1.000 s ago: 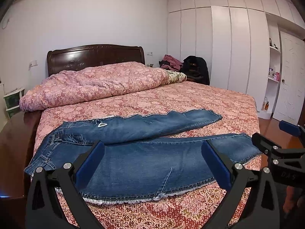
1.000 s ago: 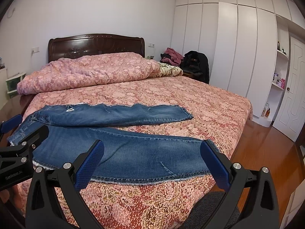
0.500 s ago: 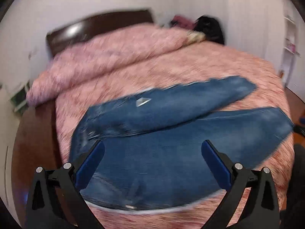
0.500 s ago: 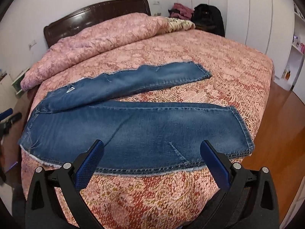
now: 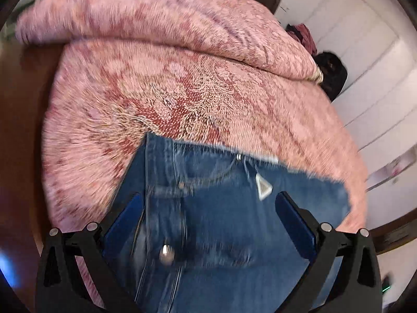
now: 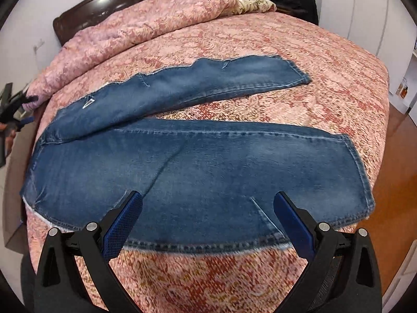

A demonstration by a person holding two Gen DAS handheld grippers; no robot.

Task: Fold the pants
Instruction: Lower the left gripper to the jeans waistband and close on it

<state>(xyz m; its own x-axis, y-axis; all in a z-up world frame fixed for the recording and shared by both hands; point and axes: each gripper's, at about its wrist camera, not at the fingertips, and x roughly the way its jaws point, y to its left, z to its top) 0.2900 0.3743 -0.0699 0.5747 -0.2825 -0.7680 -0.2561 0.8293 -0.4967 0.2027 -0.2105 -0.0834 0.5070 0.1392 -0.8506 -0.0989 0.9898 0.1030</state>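
The left tool (image 5: 208, 216) has its blue-padded fingers (image 5: 125, 221) spread wide apart, holding nothing, poised over the waist end of the jeans (image 5: 221, 221). Between the fingers its own blurred view shows a metal waist button (image 5: 166, 254), a pocket seam and a small white triangular label (image 5: 263, 189); none of the legs show here. Whether the fingers touch the denim cannot be told from the blur.

The right tool (image 6: 208, 216) is likewise spread wide and empty, hanging over the near edge of the near leg. Its sharper view takes in the whole pair of jeans (image 6: 198, 172), laid flat across the bed (image 6: 325, 52) with the waist to the left and the two legs running right, parted so that a wedge of bedspread shows between them. The far leg's hem (image 6: 299, 71) lies well inside the bed; the near leg's hem (image 6: 359, 172) reaches close to the bed's right edge. The triangular label (image 6: 88, 103) appears small on the far leg near the waist.

A rumpled pink quilt (image 6: 130, 26) is heaped against the dark wooden headboard (image 6: 125, 0). The left tool is only partly seen at this view's left edge (image 6: 13, 104).
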